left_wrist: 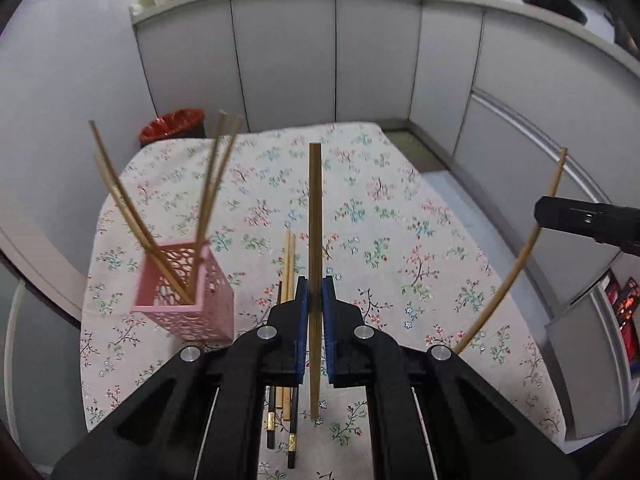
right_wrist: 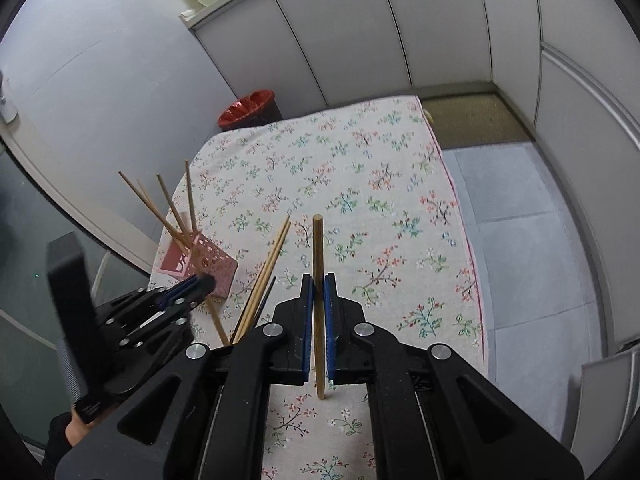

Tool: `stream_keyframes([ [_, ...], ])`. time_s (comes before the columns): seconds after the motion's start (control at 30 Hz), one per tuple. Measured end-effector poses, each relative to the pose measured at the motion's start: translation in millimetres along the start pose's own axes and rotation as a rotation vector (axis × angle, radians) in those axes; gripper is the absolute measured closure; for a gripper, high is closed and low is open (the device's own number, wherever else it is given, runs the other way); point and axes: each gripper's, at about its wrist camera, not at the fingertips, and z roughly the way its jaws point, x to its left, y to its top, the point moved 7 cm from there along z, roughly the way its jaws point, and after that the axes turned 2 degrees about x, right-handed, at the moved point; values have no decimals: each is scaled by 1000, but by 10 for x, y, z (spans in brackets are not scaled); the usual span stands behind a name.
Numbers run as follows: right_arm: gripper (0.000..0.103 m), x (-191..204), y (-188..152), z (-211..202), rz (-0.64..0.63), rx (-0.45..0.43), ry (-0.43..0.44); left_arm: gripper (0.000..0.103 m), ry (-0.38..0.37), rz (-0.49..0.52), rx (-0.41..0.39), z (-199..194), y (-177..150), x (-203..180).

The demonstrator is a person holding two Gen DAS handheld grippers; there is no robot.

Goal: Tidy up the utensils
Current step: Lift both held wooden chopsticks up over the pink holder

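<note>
Left wrist view: left tongs point(left_wrist: 316, 300) pinching square brown wooden chopstick point(left_wrist: 315, 216); pink perforated plastic holder point(left_wrist: 188, 292) at 9 o'clock on floral-cloth worktop point(left_wrist: 400, 240). Right tongs point(right_wrist: 319, 292) pinching round wooden chopstick point(right_wrist: 318, 248).

a counter point(left_wrist: 400, 208) under a floral cloth point(right_wrist: 360, 168) carries a pink holder point(left_wrist: 188, 304) near its left edge, and just right of it loose chopsticks point(left_wrist: 287, 264), pale and black, lying together.

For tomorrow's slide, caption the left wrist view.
Left gripper clamps one wooden chopstick beside the pink holder.
</note>
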Motion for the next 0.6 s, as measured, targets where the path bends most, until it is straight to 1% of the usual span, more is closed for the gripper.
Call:
stream_keyframes([
  [0.07, 99, 95, 41, -83, -31, -32, -16, 96, -12, -35, -27, -141, 35, 67],
  [0.13, 99, 174, 85, -149, -51, -57, -24, 96, -26, -75, -74, -325, 109, 153],
  [0.3, 99, 399, 206, -344, -94, -134, -45, 96, -28, -141, -183, -713, 273, 366],
  [0.37, 99, 485, 248, -395, -103, -159, -44, 96, -25, -167, -226, -845, 336, 447],
  [0.43, 99, 596, 295, -444, -105, -180, -24, 96, -25, -203, -275, -985, 421, 572],
  [0.53, 99, 765, 353, -494, -111, -204, 3, 96, 6, -241, -344, -1126, 503, 744],
  [0.6, 99, 877, 379, -511, -119, -217, 9, 96, 67, -257, -406, -1218, 558, 892],
])
